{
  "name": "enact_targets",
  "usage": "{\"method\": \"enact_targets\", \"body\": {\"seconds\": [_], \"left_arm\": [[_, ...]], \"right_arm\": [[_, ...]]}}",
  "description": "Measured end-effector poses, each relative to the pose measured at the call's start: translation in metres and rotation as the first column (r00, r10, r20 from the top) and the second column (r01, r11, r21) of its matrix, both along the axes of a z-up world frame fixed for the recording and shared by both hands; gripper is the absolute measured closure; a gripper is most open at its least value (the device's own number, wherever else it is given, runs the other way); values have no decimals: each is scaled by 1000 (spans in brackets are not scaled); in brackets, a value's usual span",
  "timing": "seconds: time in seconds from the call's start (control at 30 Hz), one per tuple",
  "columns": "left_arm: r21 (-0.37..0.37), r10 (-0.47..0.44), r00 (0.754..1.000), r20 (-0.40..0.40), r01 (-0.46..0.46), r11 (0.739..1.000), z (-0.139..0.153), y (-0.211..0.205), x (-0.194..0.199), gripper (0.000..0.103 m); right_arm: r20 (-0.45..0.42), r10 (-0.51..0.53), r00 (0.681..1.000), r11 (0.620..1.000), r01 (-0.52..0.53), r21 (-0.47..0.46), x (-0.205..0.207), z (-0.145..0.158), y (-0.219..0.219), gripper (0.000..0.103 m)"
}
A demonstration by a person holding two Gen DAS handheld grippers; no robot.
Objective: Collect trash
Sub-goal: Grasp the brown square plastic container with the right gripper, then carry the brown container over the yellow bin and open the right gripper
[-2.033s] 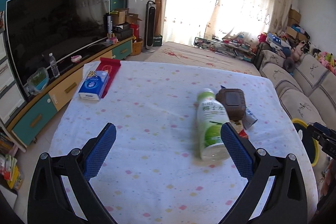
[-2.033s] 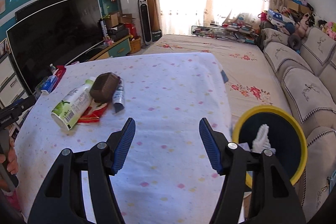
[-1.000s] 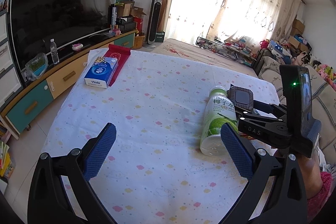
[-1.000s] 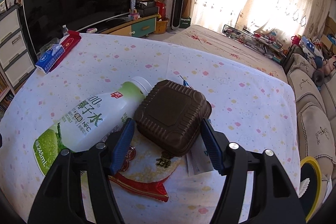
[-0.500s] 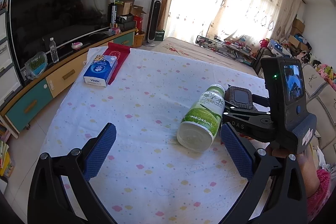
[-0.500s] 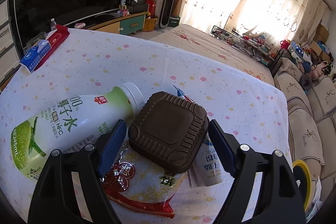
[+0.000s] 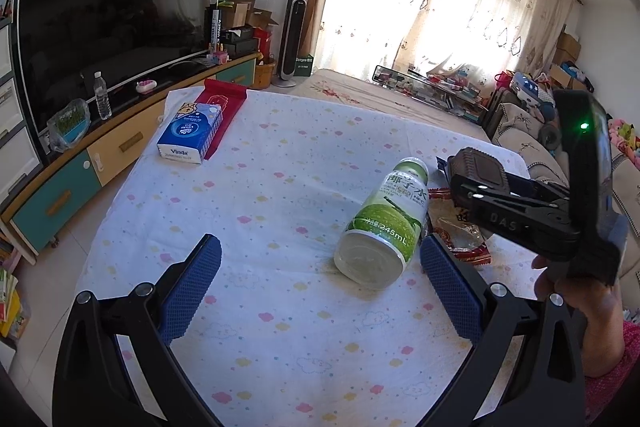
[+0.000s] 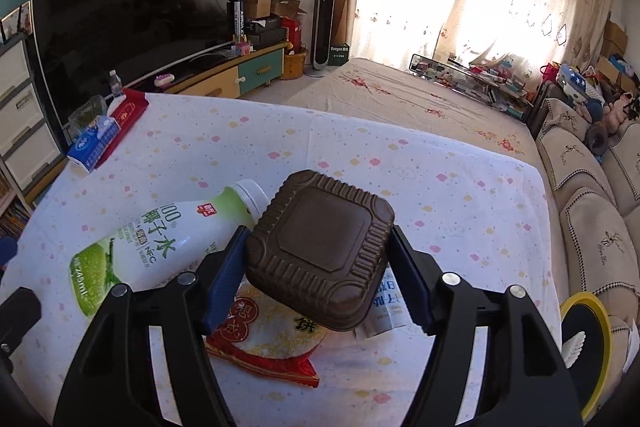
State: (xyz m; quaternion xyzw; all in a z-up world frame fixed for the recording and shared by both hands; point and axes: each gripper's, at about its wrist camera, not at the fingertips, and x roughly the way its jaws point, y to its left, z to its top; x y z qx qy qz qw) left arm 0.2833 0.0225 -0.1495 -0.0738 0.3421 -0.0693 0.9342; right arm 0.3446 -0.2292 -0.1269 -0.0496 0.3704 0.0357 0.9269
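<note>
Clamshell box (image 8: 318, 253), brown and ribbed, sits between the blue pads of the right gripper (image 8: 316, 279); both pads press its sides, and the jaws have just been closing on it. The box appears raised clear of the items beneath it, though contact at its underside cannot be confirmed. Directly below the box lies a red-and-clear snack wrapper (image 8: 264, 343) on the tablecloth (image 8: 440, 195). A white paper packet (image 8: 386, 307) protrudes from under the box on the side toward the sofa (image 8: 588, 227). A green-and-white drink bottle (image 8: 160, 243) lies on its side just beside the box, cap end nearest it. A yellow-rimmed bin (image 8: 584, 343) stands beyond the table edge, well apart from the box. A blue tissue pack (image 7: 190, 139) rests at the far corner, well apart from the box. The left gripper (image 7: 318, 289) hovers near the bottle base, jaws wide apart and holding nothing.
</note>
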Motion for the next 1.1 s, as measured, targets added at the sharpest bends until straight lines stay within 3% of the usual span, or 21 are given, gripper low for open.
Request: {"method": "enact_targets", "body": {"seconds": [0.23, 0.5, 0.8, 0.9, 1.03, 1.1], "left_arm": [[6, -14, 1000, -2, 14, 1000, -1, -4, 1, 5], [28, -36, 999, -2, 36, 999, -4, -12, 0, 5], [51, -50, 999, -12, 51, 997, -8, -17, 3, 5], [58, -54, 998, -15, 55, 997, -10, -18, 3, 5], [61, -59, 998, -22, 60, 996, -10, -21, 4, 5], [61, -61, 998, -22, 62, 996, -10, -21, 4, 5]], "right_arm": [[35, -12, 999, 999, 10, 44, -30, 25, -36, 37], [48, -197, 979, 978, 193, 82, -69, 29, -139, 37], [-31, -452, 892, 889, 453, 66, -102, -11, -272, 36], [-66, -511, 857, 857, 514, 48, -108, -30, -301, 36], [-123, -533, 837, 842, 540, 28, -104, -55, -320, 35], [-140, -560, 817, 824, 567, 12, -105, -64, -329, 25]]}}
